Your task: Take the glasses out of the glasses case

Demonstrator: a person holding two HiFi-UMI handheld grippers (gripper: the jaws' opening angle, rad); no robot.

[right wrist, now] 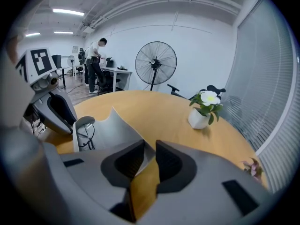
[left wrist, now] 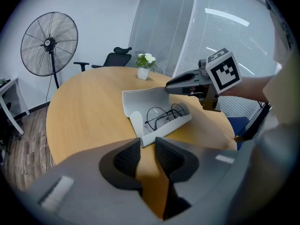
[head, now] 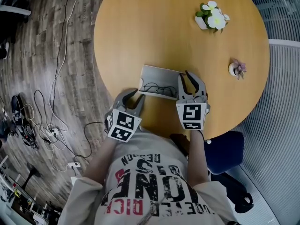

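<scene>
- I have the glasses case [head: 158, 73] lying open on the round wooden counter [head: 154, 27], close to the edge on my side, with its lid tipped up and back.
- The glasses [left wrist: 164, 114], thin dark wire frames, lie in the case's tray. Neither gripper touches them.
- My left gripper [left wrist: 147, 143] points down at the case's near left corner. Its fingers [left wrist: 125, 157] stand a little apart and only bare counter shows in the gap. The case corner sits just beyond the tips, so this gripper has hold of nothing.
- My right gripper [right wrist: 149, 146] is at the case's right end, also angled down. Its fingers [right wrist: 171, 161] are parted by a narrow gap and a corner of the lid shows in that gap. The pads are not pressing on the lid. I can't tell whether one finger brushes it.
- Farther across the counter stands a white pot of white flowers [head: 213, 18]. A small pot with a purple sprig [head: 236, 68] sits near the right edge, well apart from the case.
- Cables [head: 51, 125] trail over the wood floor [head: 42, 41] to the left of the counter.
</scene>
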